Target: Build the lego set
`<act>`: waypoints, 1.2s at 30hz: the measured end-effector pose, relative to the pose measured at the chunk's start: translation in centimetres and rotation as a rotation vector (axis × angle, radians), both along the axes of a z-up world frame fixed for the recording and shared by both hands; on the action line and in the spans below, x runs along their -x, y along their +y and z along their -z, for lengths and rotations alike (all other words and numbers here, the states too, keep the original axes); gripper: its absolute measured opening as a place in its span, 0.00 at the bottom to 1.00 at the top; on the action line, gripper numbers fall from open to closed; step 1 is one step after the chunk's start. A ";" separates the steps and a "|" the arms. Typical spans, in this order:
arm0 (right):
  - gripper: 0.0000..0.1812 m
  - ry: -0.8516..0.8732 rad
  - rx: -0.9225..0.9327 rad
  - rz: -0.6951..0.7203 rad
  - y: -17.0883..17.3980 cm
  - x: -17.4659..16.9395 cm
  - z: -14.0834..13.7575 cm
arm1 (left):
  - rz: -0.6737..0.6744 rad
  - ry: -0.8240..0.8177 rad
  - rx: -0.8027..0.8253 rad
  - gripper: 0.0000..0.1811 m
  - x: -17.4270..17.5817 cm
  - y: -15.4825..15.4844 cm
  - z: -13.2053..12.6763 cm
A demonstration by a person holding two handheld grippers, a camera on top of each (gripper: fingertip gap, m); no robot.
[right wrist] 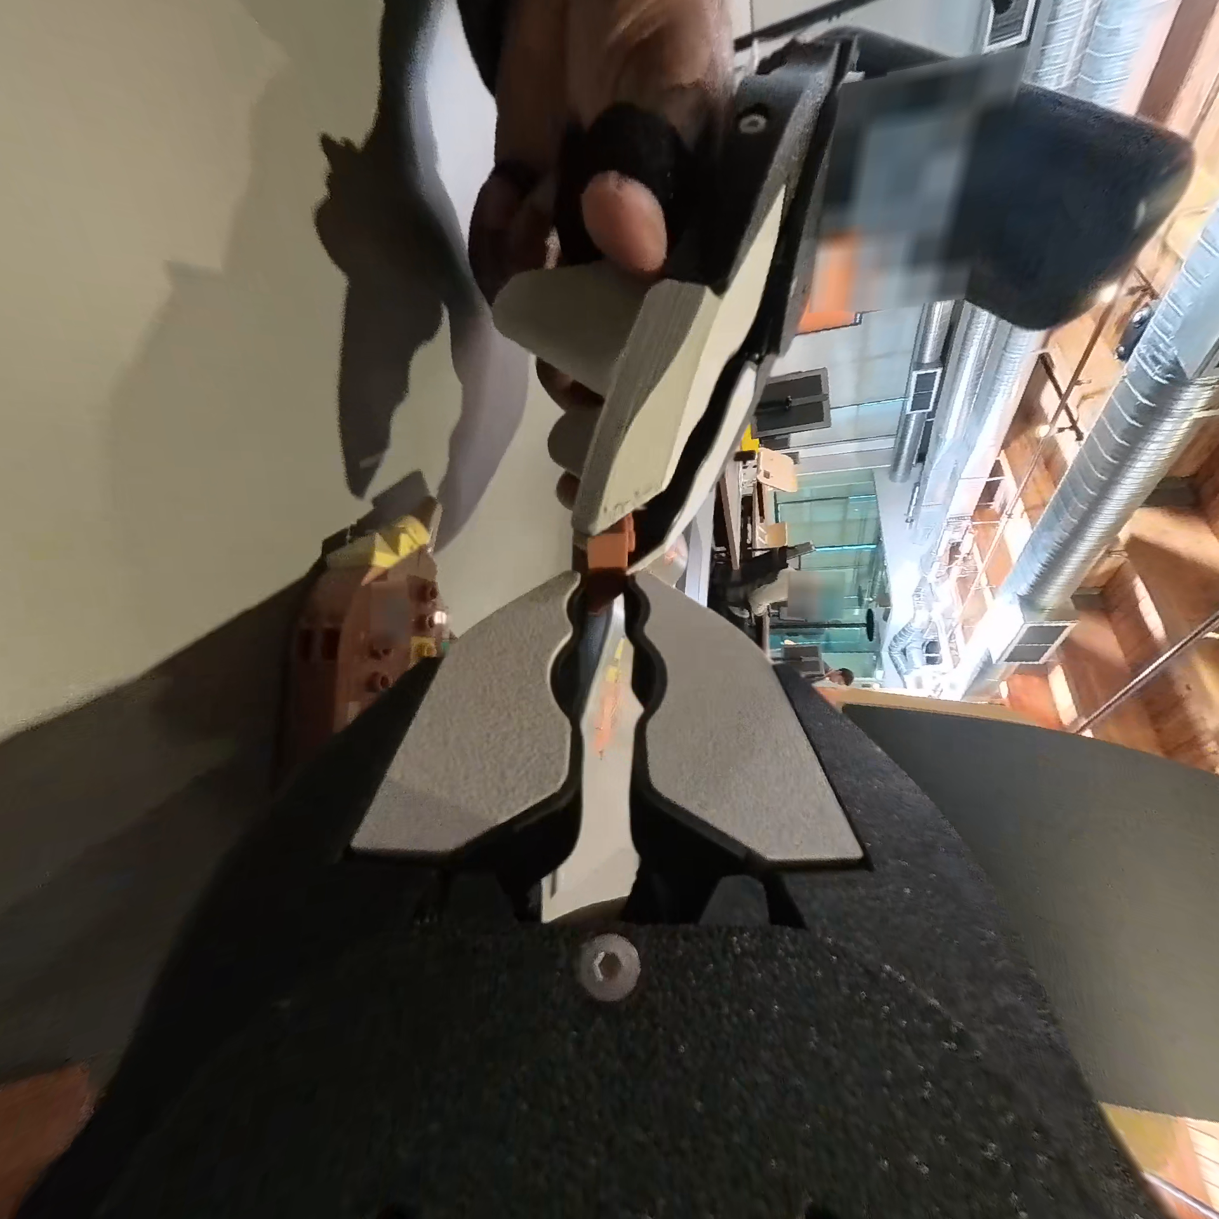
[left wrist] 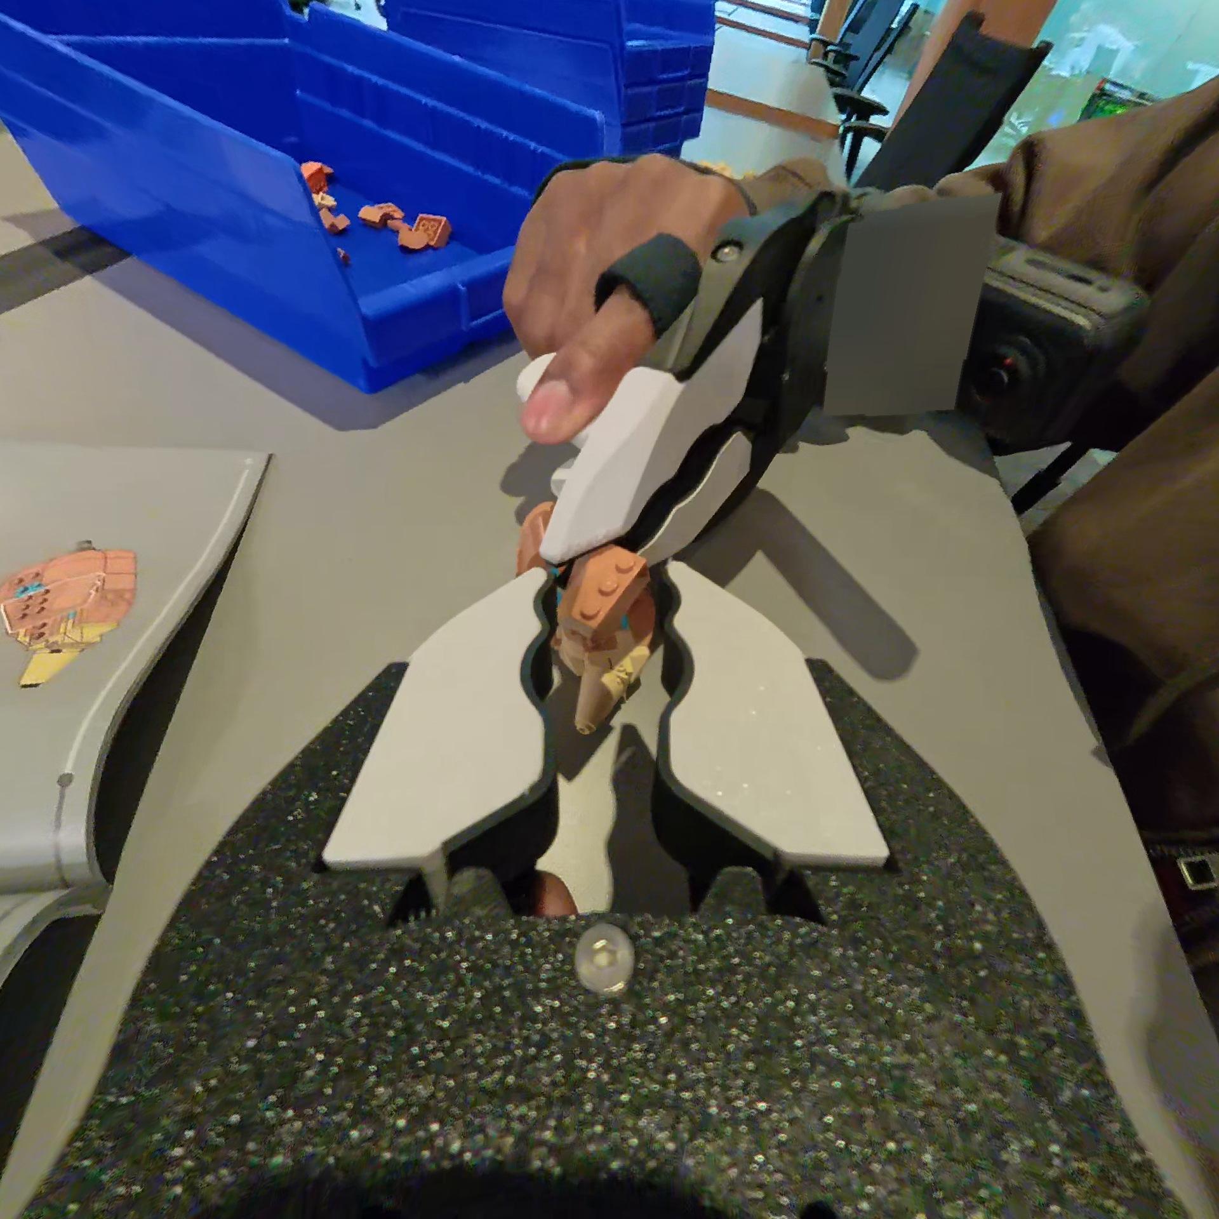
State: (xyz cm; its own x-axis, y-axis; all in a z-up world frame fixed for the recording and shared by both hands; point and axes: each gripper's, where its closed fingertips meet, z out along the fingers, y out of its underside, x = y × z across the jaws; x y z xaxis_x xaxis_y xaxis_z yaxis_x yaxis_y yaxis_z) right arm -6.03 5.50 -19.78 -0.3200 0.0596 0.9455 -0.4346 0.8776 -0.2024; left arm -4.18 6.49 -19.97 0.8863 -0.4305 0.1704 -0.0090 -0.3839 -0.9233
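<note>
the lego piece [left wrist: 603, 633] is long, one end up and away, its tan tip down toward the camera. it sits between the left tongs [left wrist: 603, 580], which seem closed on it. the right tongs [left wrist: 593, 551] pinch its top, above the gray table [left wrist: 396, 528].

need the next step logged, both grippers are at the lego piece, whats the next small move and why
Probably press the right gripper onto the lego assembly while the left gripper steadies it: both sets of tips already meet at its brown brick, so seating seems the likely step.
</note>
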 end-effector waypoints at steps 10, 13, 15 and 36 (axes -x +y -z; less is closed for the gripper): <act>0.19 -0.104 0.003 0.031 1.6 -0.4 0.4 | -0.059 0.024 0.018 0.13 0.6 0.4 0.6; 0.22 -0.194 0.093 0.045 3.1 -1.0 -0.5 | -0.081 0.029 0.033 0.13 1.0 0.4 0.8; 0.23 -0.308 0.180 0.042 3.8 -1.7 -0.9 | -0.091 0.025 0.044 0.13 1.2 0.4 1.0; 0.30 -0.891 0.389 0.159 3.9 -1.7 5.6 | -0.212 0.200 0.214 0.13 0.9 1.5 3.1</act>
State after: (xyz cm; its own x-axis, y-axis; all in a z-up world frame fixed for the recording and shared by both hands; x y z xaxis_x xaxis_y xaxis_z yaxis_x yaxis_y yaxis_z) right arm -4.30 9.41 -25.42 -0.8675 0.4193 0.2675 0.1343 0.7153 -0.6858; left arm -5.05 8.01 -23.12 0.9771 -0.2065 0.0511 -0.0804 -0.5807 -0.8102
